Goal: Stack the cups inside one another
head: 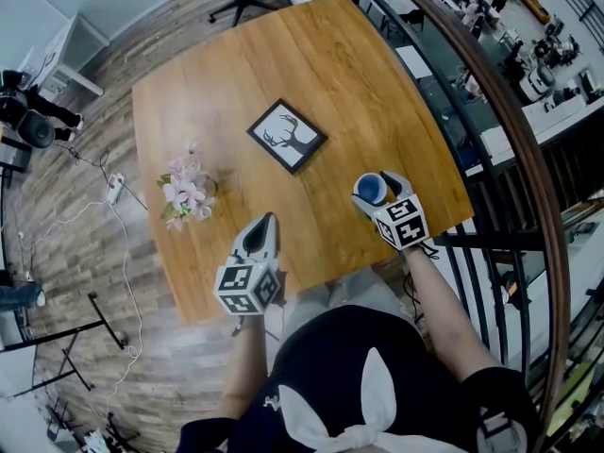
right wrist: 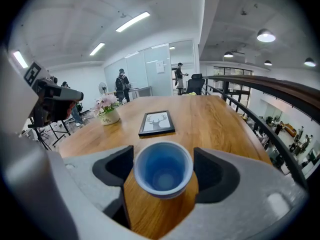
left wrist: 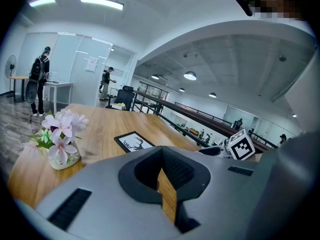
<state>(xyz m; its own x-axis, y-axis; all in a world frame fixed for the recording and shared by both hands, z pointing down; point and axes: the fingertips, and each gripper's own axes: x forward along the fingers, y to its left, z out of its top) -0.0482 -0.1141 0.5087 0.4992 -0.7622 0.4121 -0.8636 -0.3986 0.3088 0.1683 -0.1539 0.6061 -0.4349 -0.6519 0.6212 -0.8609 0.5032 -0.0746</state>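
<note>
A blue cup (head: 371, 188) sits between the jaws of my right gripper (head: 377, 194) near the table's front right edge. In the right gripper view I look down into the cup (right wrist: 162, 176); its rim touches both dark pads, so the right gripper (right wrist: 163, 168) is shut on it. I cannot tell whether the cup rests on the wood or hangs just above it. My left gripper (head: 267, 219) hovers at the front edge of the table, left of the cup, jaws together with nothing in them. In the left gripper view only a thin sliver of wood shows between its jaws (left wrist: 161, 153).
A framed deer picture (head: 287, 135) lies mid-table and a small vase of pink flowers (head: 187, 194) stands at the left. The wooden table (head: 311, 55) ends close by the right gripper. A dark railing (head: 500, 121) runs along the right. Cables and stands lie on the floor at left.
</note>
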